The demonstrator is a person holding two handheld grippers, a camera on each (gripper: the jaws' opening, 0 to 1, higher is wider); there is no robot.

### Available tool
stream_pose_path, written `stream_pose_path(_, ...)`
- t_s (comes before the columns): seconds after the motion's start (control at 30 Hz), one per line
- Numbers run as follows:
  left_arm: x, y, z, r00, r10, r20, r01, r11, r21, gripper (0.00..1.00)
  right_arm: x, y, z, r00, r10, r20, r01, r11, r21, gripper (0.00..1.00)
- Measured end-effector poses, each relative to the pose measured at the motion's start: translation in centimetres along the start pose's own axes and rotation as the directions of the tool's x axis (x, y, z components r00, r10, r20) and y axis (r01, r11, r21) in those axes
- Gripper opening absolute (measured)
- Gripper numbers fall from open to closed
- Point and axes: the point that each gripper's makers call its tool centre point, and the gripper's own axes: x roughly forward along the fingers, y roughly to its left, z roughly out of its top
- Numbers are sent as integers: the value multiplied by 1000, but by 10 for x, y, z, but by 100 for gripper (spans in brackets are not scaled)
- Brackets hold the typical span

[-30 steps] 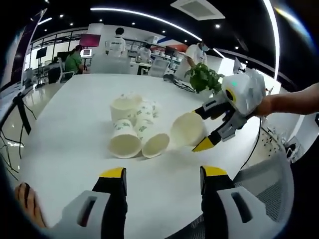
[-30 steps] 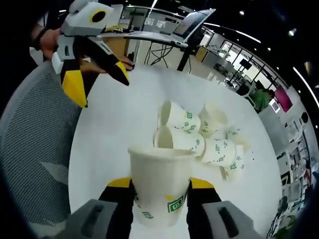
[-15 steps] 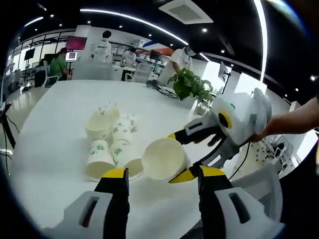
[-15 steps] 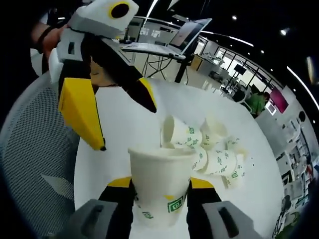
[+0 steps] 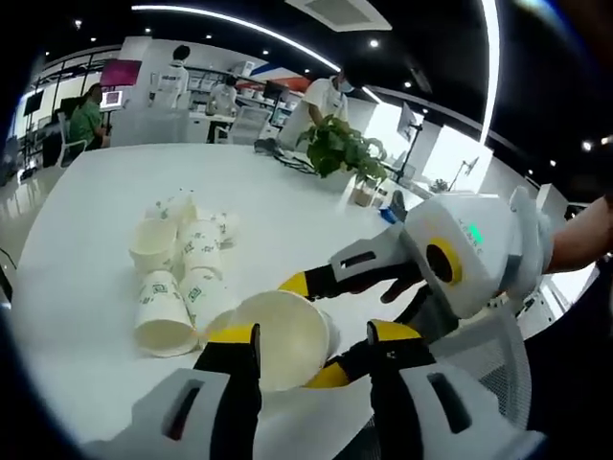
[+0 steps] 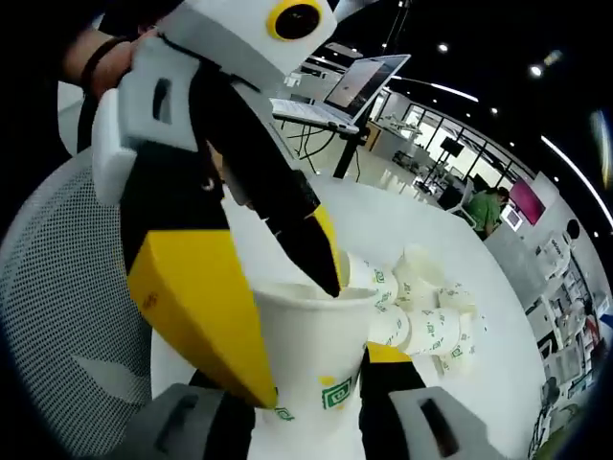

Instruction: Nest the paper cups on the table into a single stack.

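The right gripper (image 6: 306,379) clamps a cup (image 6: 308,350), mouth toward the left gripper (image 5: 313,345), whose spread jaws straddle the cup's rim, one tip inside. Beyond, more cups (image 5: 177,273) lie heaped on their sides on the white table (image 5: 278,211).

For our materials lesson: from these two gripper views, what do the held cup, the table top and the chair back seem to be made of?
Held cup: matte white paper by its look, with a rolled rim and a green printed logo.
Table top: smooth white surface with a soft sheen, perhaps laminate; the material is uncertain.
Chair back: grey woven mesh, its fine grid visible.
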Motion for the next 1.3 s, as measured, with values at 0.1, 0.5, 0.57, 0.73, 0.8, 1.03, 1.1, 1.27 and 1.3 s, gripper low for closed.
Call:
stream_pose_path(0.1,2,-1,-4,1000,5,-27,-5,1000,7,40,0,0,4,1000,-18,18,18,999,27,41)
stream_pose_path(0.5,8,-8,-18,990,-28,-141,35,998,43,9,3,6,3,999,-42,21,40,997,73,41)
stream_pose_path(0.57,8,-13,-19,988,-40,-152,47,998,43,5,3,8,3,999,-43,22,41,996,73,41)
stream_pose_path(0.73,9,-14,-21,984,-44,-175,55,997,56,2,3,9,2,999,-44,21,42,996,78,41)
stream_pose_path(0.8,10,-15,-22,979,-46,-197,63,994,85,1,3,11,2,999,-41,23,39,996,81,40)
stream_pose_path(1.03,15,-7,-29,967,-27,-254,71,983,167,0,4,16,-2,999,-49,22,46,992,114,40)
stream_pose_path(1.1,15,-5,-31,964,-18,-266,70,979,189,0,2,16,-2,998,-57,26,53,989,139,40)
stream_pose_path(1.27,15,-4,-32,959,1,-284,70,969,237,0,-2,20,-11,999,-49,6,47,988,146,42)
stream_pose_path(1.3,16,-2,-32,958,4,-288,69,967,244,0,-4,21,-14,999,-47,0,46,988,149,43)
